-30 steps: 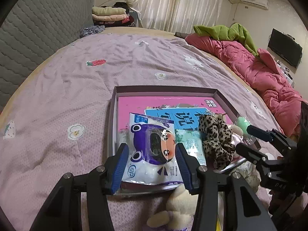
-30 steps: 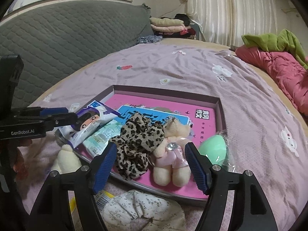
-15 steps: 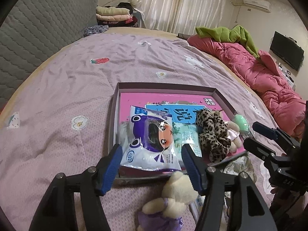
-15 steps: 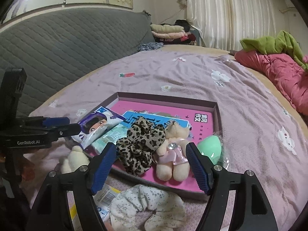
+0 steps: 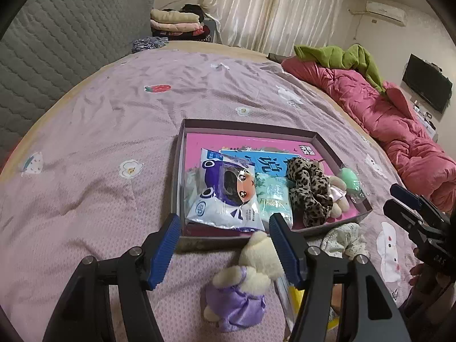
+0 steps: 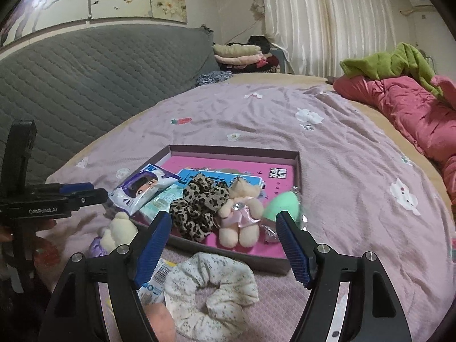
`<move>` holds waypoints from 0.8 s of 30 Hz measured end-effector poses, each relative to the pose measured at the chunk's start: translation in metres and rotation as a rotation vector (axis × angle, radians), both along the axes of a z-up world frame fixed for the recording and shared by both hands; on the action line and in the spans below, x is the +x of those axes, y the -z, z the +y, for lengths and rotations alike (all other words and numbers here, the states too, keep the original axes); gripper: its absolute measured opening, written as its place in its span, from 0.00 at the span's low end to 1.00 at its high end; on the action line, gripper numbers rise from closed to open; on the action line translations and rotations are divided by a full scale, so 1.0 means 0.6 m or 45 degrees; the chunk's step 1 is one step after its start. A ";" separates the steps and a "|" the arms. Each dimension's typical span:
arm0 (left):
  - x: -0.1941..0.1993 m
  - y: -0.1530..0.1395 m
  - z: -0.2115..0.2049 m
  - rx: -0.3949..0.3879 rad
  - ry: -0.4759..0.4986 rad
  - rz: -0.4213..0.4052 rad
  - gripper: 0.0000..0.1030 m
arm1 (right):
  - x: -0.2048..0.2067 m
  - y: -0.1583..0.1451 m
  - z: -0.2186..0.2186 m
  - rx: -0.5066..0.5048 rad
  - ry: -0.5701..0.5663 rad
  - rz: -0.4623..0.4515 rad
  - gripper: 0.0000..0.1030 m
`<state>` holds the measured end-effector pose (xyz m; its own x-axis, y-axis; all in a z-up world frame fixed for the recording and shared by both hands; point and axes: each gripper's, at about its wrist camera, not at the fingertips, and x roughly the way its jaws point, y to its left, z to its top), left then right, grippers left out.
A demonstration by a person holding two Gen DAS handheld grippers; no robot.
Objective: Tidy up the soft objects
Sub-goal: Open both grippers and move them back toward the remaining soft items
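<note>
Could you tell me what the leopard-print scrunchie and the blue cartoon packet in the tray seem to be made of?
Leopard-print scrunchie: apparently soft matte fabric, gathered into puffy folds. Blue cartoon packet: probably glossy plastic film, given its shine, wrinkles and crimped edge.

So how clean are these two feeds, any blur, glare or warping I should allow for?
Left wrist view: strong fisheye bend, dark corners; tray sharp, purple-dressed plush near the lens slightly soft, glare on the wipes packet. Right wrist view: same warping, curtains bright but not blown out, floral scrunchie fairly sharp, blurred pinkish patch at bottom edge.
</note>
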<state>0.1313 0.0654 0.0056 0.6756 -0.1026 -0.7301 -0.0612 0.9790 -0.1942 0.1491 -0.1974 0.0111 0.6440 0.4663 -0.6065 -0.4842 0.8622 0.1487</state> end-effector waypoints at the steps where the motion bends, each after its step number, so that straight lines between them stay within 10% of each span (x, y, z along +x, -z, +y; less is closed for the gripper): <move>1: -0.004 -0.001 0.000 -0.002 -0.001 -0.001 0.62 | -0.002 -0.002 -0.002 -0.001 0.004 -0.001 0.75; 24: -0.062 -0.001 -0.022 0.002 0.013 0.051 0.62 | -0.098 -0.010 0.010 -0.014 -0.128 0.068 0.75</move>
<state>0.0941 0.0521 0.0064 0.6444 -0.1085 -0.7569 -0.0586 0.9800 -0.1904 0.0903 -0.1917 0.0173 0.5612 0.5199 -0.6440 -0.5598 0.8116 0.1673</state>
